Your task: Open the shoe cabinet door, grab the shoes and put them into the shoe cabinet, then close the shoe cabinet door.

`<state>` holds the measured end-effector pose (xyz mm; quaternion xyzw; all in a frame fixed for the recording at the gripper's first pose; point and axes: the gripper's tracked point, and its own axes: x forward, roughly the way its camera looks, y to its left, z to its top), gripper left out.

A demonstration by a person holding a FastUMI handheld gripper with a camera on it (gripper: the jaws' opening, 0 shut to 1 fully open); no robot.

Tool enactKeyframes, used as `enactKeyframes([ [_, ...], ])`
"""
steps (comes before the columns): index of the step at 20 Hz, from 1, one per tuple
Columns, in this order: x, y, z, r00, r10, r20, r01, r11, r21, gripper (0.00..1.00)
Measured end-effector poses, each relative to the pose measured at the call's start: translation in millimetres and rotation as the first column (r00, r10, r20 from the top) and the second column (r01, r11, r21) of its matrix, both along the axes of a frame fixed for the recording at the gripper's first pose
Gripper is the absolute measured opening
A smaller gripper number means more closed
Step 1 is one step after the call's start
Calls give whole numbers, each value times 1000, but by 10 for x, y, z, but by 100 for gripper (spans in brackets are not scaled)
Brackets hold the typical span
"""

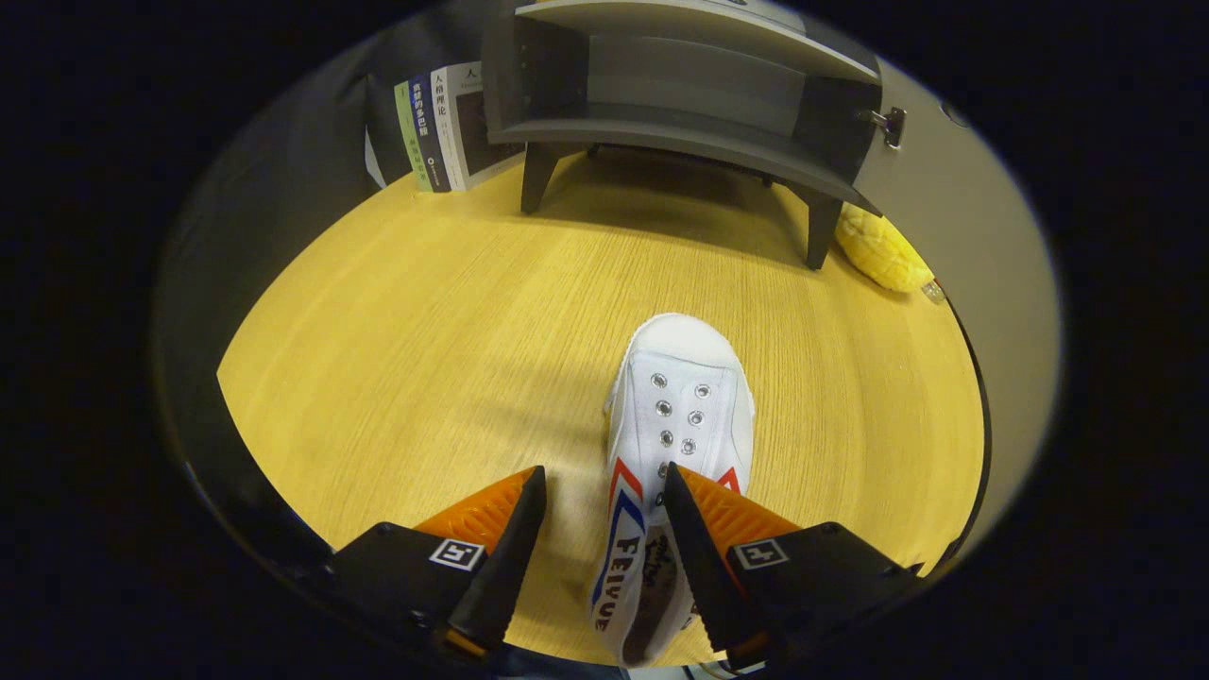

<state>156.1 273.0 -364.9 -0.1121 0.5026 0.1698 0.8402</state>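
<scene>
A white canvas shoe (pixel 682 397) with red and blue side stripes lies on the wooden tabletop (pixel 425 359), toe pointing away toward the cabinet. My gripper (pixel 604 470) is open over the shoe's heel end. The right finger (pixel 704 515) sits over the shoe's opening, and the left finger (pixel 510 519) stands off the shoe's left side with bare wood showing between them. Beyond the shoe stands the grey shoe cabinet (pixel 661 104) on short legs. Its inside shelf is bare and its door (pixel 954 198) is swung out to the right.
Some books (pixel 439 123) lean against the booth wall left of the cabinet. A yellow ribbed soft object (pixel 883 250) lies beside the cabinet's right front leg, under the open door. The table's rim curves round on both sides.
</scene>
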Motion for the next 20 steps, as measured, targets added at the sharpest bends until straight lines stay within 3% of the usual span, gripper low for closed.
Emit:
enactKeyframes([
  [1,-3,-10,-22,1000,8,-6,-8,1000,-20,80],
  [7,33,-156,-48,991,107,85,-89,978,-190,37],
  [8,-19,-93,-68,992,99,80,-87,986,-146,37],
  [11,-10,-99,-45,996,53,71,-47,995,-89,8],
  [13,-7,-97,-30,998,-2,67,3,1000,-12,3],
  [16,62,-65,121,987,-154,50,144,976,166,2],
  [20,136,-122,293,981,-186,55,168,959,230,2],
])
